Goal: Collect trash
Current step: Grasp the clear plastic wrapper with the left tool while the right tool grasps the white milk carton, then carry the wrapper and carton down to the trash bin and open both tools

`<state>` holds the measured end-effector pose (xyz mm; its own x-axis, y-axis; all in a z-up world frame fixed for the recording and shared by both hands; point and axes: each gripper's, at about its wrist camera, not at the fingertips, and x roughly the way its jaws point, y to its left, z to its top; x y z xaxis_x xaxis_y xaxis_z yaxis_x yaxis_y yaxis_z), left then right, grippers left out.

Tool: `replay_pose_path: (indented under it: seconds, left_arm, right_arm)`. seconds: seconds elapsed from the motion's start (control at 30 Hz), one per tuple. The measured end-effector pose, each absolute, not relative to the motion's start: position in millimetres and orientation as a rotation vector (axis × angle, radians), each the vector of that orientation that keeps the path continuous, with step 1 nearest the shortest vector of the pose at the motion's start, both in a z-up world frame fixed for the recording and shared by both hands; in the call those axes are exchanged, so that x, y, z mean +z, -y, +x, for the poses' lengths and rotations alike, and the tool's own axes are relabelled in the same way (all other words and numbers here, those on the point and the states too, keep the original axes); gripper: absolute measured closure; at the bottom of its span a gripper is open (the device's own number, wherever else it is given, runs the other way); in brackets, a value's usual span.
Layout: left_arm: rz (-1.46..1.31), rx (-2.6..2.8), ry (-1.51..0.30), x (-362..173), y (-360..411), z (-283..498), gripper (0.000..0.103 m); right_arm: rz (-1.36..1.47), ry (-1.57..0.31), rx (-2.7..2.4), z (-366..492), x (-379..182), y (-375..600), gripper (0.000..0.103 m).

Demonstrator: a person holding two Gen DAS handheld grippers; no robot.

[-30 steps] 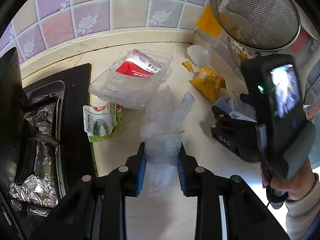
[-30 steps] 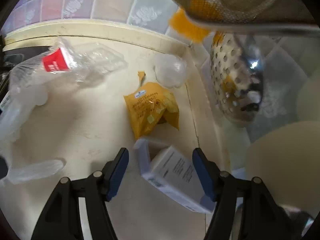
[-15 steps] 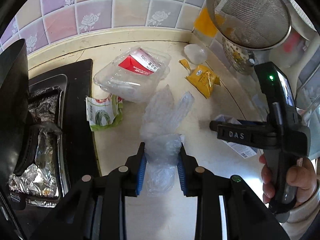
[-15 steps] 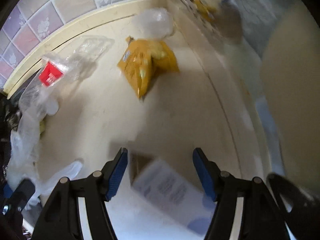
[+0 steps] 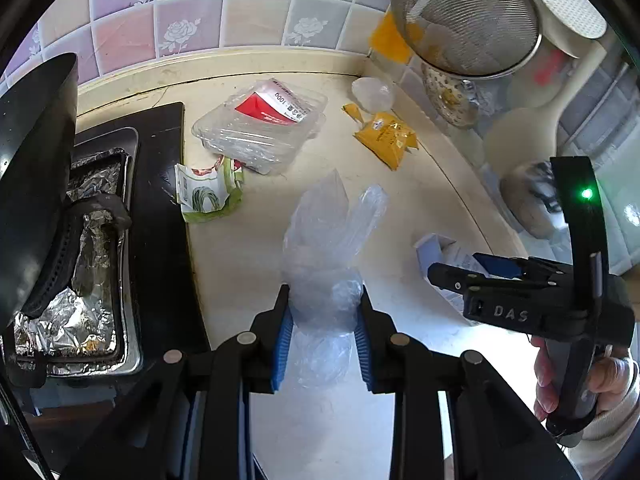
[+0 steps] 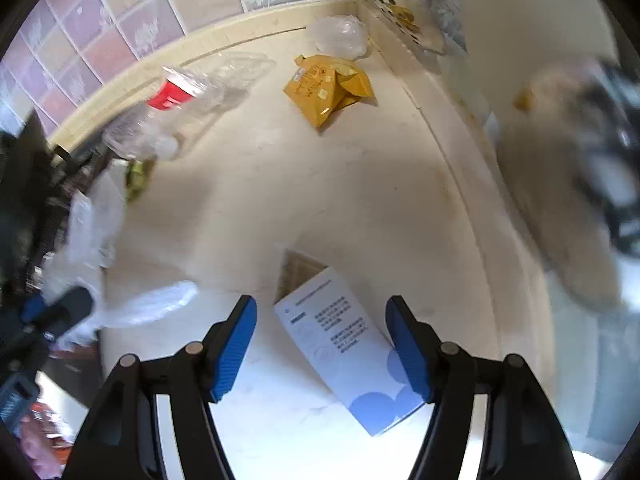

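Pinching crinkled clear plastic bag (image 5: 324,280), the left gripper (image 5: 323,344) hangs over the cream worktop (image 5: 256,264); the right gripper (image 6: 322,344), jaws wide, straddles a flat white-blue carton (image 6: 352,348).

The kitchen counter (image 5: 248,248) was pale cream and ran up to a tiled wall. A clear plastic tray with a red label (image 5: 260,128) lay near the wall. Just in front of it lay a green and white wrapper (image 5: 206,196), at the edge of a black stove top (image 5: 160,184). A yellow snack packet (image 6: 328,88) lay further right, next to a small clear plastic lump (image 6: 338,36). A white and blue box (image 6: 352,344) lay flat, closer in.
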<state>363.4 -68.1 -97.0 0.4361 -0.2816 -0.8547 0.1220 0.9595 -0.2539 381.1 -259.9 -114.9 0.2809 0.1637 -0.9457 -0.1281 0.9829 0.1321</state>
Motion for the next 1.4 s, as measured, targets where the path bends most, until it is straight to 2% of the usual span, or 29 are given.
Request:
replay_pose_path:
  seconds: [0.37,0.47,0.5,0.87,1.13,1.4]
  left_arm:
    - [-0.173,-0.284,-1.077,-88.6,62.4,345.5,0.077]
    - [-0.193,-0.298,-1.077,-87.0,58.4,340.7,0.077]
    - [-0.196,-0.302,-1.076,-86.2,57.3,339.1,0.077]
    - [-0.152,-0.380,-1.027,-61.7,48.2,284.9,0.078]
    - [-0.090,-0.469,-0.988,-43.8,33.5,207.8,0.078]
    - [0.001,-0.570,-0.984,-47.8,22.5,122.7,0.078]
  right_arm:
    - [-0.084,-1.285,0.174,362.5,-119.3,258.9,0.039]
    - [-0.100,-1.297,0.158,354.8,-123.2,257.1,0.068]
    - [-0.096,-1.301,0.154,353.2,-124.7,256.5,0.068]
    - [-0.003,-1.209,0.153,283.6,-91.7,240.3,0.069]
    - [0.077,-1.141,0.120,181.6,-63.5,211.6,0.069]
    - [0.159,-1.110,0.088,82.0,-64.9,188.3,0.069]
